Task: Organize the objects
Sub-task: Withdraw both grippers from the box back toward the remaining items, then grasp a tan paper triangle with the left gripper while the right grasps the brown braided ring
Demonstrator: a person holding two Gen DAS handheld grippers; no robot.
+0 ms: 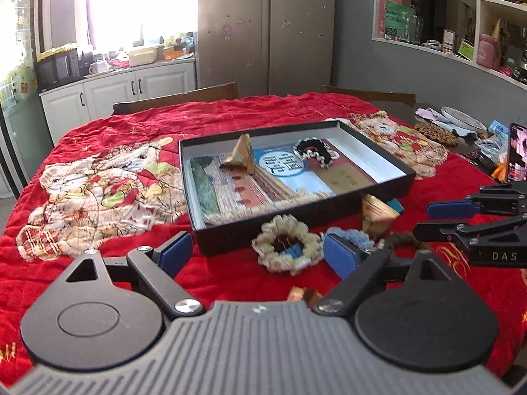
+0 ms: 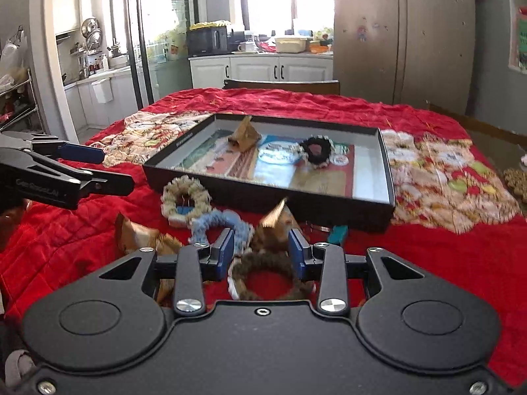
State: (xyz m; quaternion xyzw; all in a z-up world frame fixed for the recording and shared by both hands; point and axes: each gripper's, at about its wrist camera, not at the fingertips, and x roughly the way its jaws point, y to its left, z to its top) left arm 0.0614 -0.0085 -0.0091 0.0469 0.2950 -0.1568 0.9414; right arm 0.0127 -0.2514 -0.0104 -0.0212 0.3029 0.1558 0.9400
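A shallow black box lies on the red quilt and holds a book, a golden wrapped pyramid and a black scrunchie. In front of it lie a cream scrunchie, a blue scrunchie, a brown scrunchie and more golden pyramids. My left gripper is open, with the cream scrunchie between its fingers. My right gripper is open over the brown scrunchie and a pyramid; it also shows in the left wrist view.
The red quilt covers the table. Another golden pyramid lies at the near left. Plates, a phone and clutter sit on the bare table end at far right. Chairs stand behind the table.
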